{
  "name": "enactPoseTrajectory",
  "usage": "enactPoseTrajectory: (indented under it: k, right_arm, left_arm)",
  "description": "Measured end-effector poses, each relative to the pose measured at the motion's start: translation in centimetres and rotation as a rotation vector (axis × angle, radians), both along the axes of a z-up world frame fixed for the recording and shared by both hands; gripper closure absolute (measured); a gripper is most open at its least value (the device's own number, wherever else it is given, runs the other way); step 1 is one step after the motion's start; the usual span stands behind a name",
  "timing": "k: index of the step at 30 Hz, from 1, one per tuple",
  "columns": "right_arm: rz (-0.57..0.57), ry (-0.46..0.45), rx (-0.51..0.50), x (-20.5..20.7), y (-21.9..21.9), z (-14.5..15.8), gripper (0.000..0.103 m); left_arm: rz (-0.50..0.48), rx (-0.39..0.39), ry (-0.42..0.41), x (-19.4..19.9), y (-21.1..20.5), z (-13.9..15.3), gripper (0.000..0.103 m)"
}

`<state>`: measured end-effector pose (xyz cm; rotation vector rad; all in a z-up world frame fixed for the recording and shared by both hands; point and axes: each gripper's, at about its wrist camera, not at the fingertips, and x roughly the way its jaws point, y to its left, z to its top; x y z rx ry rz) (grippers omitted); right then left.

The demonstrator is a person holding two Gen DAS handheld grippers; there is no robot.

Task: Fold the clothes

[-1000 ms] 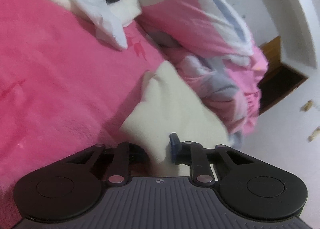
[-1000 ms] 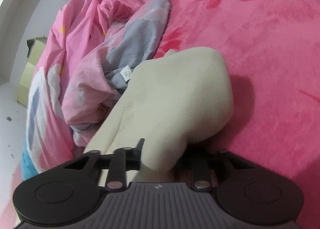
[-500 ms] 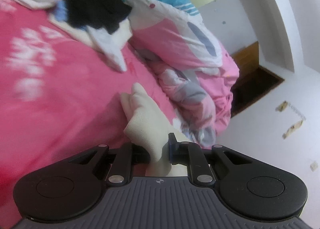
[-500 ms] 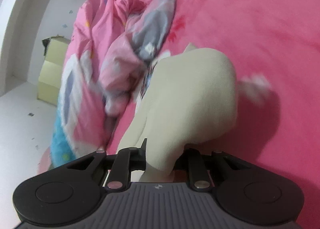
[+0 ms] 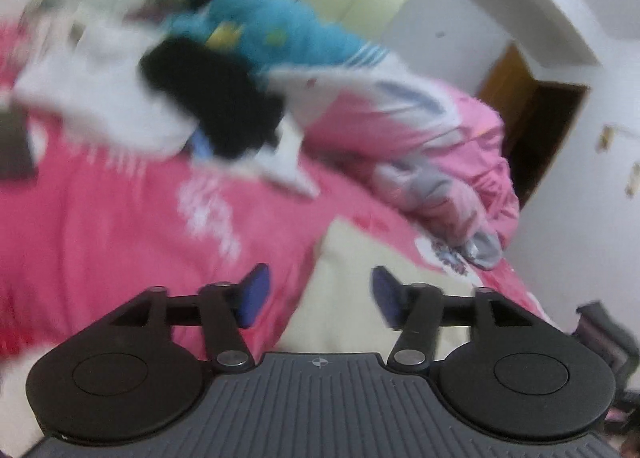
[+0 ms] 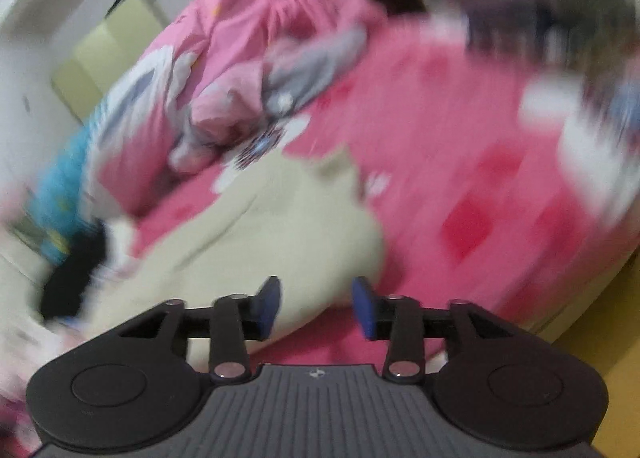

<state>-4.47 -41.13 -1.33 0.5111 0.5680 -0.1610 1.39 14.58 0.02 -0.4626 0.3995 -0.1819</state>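
Note:
A cream garment (image 5: 344, 282) lies flat on the pink bed cover (image 5: 100, 242). My left gripper (image 5: 316, 300) hangs open just above the garment's near edge, blue pads apart, holding nothing. The same cream garment (image 6: 256, 230) shows in the right wrist view, spread toward the left. My right gripper (image 6: 316, 308) is open over its near right corner, with nothing between the pads. Both views are smeared by motion.
A heap of clothes, black (image 5: 216, 105), white (image 5: 104, 97) and blue (image 5: 280, 33), sits at the far side of the bed. A crumpled pink quilt (image 5: 440, 153) lies to the right, near a dark wooden doorway (image 5: 536, 125). The bed's edge (image 6: 600, 278) runs at right.
Both grippers have opened and let go of the cream garment, which now lies flat on the bed. Both have lifted and pulled back, with the views swinging upward.

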Motion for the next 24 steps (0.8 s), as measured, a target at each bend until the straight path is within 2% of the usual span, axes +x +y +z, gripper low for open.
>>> enactPoseTrajectory:
  k: [2, 4, 8, 10, 11, 12, 14, 16, 24]
  right_arm:
    - [0.001, -0.057, -0.136, -0.4, 1.8, 1.3, 0.056]
    - [0.011, -0.111, -0.248, -0.3, 3.5, 2.0, 0.056]
    - [0.071, -0.147, -0.408, 2.2, 7.0, 1.6, 0.054]
    - [0.110, -0.144, -0.469, 3.7, 8.5, 1.0, 0.042]
    - [0.140, -0.101, -0.472, 4.7, 8.9, 0.1, 0.031]
    - [0.171, -0.057, -0.475, 5.7, 9.3, -0.7, 0.029]
    - [0.228, 0.026, -0.480, 7.7, 10.0, -2.3, 0.028]
    - [0.229, 0.039, -0.480, 7.8, 10.3, -2.5, 0.025]
    - [0.227, 0.084, -0.468, 8.6, 11.5, -3.1, 0.000]
  left_arm:
    - [-0.054, 0.039, -0.032, 0.5, -1.5, 1.1, 0.023]
    - [-0.127, 0.067, -0.030, 2.0, -3.7, 1.2, 0.011]
    - [-0.178, 0.231, 0.069, 5.9, -9.3, -0.1, 0.009]
    - [-0.181, 0.321, 0.169, 7.7, -11.6, -1.8, 0.006]
    - [-0.180, 0.363, 0.226, 8.6, -12.6, -2.7, 0.006]
    - [-0.171, 0.386, 0.282, 9.3, -13.3, -3.6, 0.005]
    - [-0.154, 0.398, 0.287, 9.1, -13.7, -4.1, 0.002]
    - [-0.139, 0.407, 0.291, 9.0, -14.1, -4.6, 0.000]
    - [-0.154, 0.362, 0.316, 9.4, -13.4, -4.4, 0.000]
